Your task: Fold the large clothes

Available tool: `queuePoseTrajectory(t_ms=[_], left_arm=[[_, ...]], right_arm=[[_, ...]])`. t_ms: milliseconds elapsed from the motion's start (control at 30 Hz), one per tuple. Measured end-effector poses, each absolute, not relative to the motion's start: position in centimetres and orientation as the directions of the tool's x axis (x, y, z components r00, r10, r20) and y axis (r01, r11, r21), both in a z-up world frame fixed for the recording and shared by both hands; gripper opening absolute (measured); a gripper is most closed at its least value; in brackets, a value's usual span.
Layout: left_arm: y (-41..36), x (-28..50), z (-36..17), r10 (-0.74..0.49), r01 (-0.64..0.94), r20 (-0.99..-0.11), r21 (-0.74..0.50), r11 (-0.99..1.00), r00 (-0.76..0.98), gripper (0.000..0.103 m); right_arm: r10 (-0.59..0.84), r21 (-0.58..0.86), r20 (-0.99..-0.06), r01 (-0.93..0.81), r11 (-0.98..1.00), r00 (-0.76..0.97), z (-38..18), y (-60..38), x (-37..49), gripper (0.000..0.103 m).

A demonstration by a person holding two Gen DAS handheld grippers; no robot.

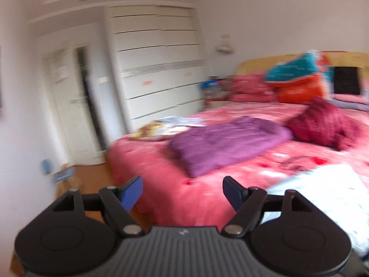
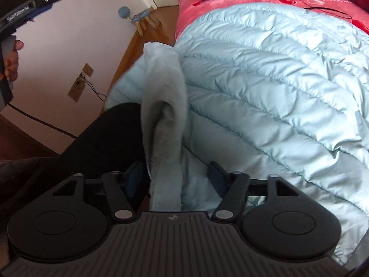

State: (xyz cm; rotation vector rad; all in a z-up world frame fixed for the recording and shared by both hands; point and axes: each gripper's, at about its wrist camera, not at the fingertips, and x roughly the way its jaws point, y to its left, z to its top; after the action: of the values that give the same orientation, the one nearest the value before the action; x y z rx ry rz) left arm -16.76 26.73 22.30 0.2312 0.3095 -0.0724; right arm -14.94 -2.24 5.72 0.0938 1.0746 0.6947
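Up close, pale blue quilted puffer jacket (image 2: 265, 87) spread on the pink bed (image 2: 191, 11), matte lining fold between the right gripper's (image 2: 176, 177) parted, not pressing jaws, left gripper (image 1: 183, 192) wide apart, empty, folded purple garment (image 1: 226, 143) beyond.

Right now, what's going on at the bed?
A person with a tool in each hand is folding a pale blue puffer jacket spread on the pink bed. The right tool points down at the jacket's near edge, an upright fold between its open pads, not yet pinched. The left tool is open and empty. A folded purple garment lies further up the bed.
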Motion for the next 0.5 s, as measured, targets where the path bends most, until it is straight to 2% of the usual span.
queuePoseTrajectory(t_ms=[33, 133, 333, 400, 500], left_arm=[[26.2, -16.9, 21.8, -0.096, 0.173, -0.324, 0.219, 0.960, 0.941, 0.076], [24.2, -17.5, 19.9, -0.261, 0.374, -0.385, 0.256, 0.892, 0.885, 0.077], [20.4, -18.1, 15.9, -0.452, 0.637, -0.528, 0.243, 0.731, 0.719, 0.076], [19.1, -18.2, 14.8, -0.477, 0.681, -0.554, 0.243, 0.691, 0.682, 0.076], [17.4, -18.3, 13.6, -0.481, 0.714, -0.559, 0.333, 0.616, 0.675, 0.076]], right_arm=[[0.544, 0.368, -0.783, -0.478, 0.797, 0.304, 5.8, -2.0, -15.2, 0.023], [0.518, 0.324, -0.765, -0.467, 0.823, 0.382, 6.2, -1.8, -15.3, 0.011], [0.448, 0.299, -0.692, -0.341, 0.891, 0.566, 7.9, -4.5, -14.2, 0.007], [0.447, 0.328, -0.656, -0.304, 0.894, 0.608, 8.5, -5.7, -13.9, 0.007], [0.448, 0.343, -0.623, -0.290, 0.893, 0.642, 9.8, -6.8, -13.4, 0.007]])
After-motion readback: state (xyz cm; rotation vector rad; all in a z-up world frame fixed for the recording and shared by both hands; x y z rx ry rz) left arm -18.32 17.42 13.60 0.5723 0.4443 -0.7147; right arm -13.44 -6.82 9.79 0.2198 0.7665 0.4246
